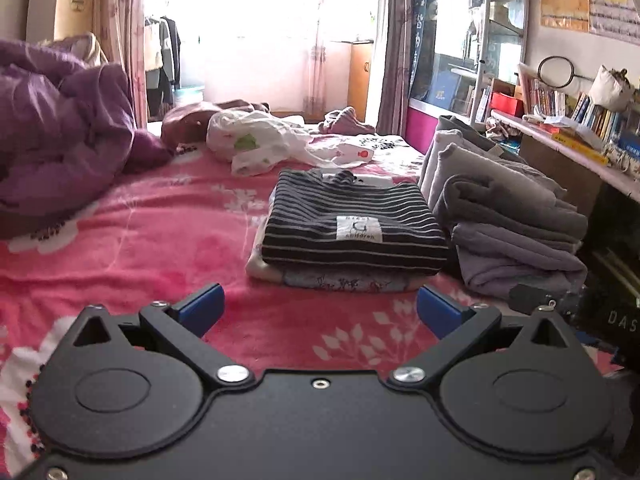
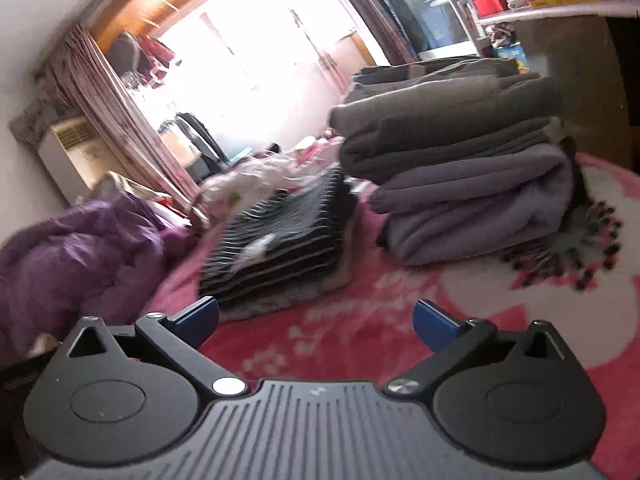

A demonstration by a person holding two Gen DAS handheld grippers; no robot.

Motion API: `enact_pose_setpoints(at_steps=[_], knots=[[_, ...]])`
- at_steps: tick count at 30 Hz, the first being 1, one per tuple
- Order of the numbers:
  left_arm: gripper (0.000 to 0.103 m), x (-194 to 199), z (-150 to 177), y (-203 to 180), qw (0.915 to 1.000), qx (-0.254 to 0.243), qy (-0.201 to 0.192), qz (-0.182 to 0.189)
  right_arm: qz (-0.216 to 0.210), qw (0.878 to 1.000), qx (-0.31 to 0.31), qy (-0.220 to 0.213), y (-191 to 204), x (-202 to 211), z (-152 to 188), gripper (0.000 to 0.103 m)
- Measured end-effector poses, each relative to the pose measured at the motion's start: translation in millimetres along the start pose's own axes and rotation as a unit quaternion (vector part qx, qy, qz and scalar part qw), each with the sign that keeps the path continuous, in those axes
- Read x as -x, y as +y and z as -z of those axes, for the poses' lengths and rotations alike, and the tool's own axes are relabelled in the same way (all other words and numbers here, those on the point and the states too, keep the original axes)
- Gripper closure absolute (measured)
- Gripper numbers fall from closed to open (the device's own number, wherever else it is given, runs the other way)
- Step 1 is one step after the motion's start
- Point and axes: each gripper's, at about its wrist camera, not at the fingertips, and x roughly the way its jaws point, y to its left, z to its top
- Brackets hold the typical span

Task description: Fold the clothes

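Holding both the left gripper (image 1: pixel 319 309) and right gripper (image 2: pixel 316 318) wide open and empty, I see the striped shirt (image 1: pixel 352 222) already folded atop its stack on the bed (image 1: pixel 160 240).

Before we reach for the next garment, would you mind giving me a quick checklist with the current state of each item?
1. Left gripper open and holding nothing: ok.
2. Right gripper open and holding nothing: ok.
3. Striped shirt folded flat on its stack: ok.
4. Grey stack neat and upright: ok.
5. Bedspread clear in front of the jaws: ok.
6. Next unfolded garment located: cannot tell; only a plastic bag and purple quilt are clearly visible.
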Motion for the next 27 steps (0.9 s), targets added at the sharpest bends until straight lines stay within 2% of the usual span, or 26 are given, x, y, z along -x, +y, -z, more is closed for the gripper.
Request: enact_pose_setpoints(at_steps=[6,10,16,27], knots=[[0.0,-0.5,-6.3,-23.6,0.9983,-0.033,-0.006,-0.049,0.021,0.999,0.032,-0.021,-1.9,12.3,-5.6,0.0],[0.0,4.4,-5.6,-28.8,0.9967,-0.047,-0.008,-0.066,0.038,0.997,0.055,-0.033,2.6,19.4,-5.9,0.0],[0.0,13.0,-0.8,-32.4,0.9957,-0.056,-0.004,-0.073,0.056,0.992,0.1,-0.044,13.0,28.5,-2.4,0.0],[0.0,20.3,9.5,-31.3,0.9973,-0.038,-0.001,-0.063,0.082,0.983,0.158,-0.046,20.6,39.1,10.0,0.0]])
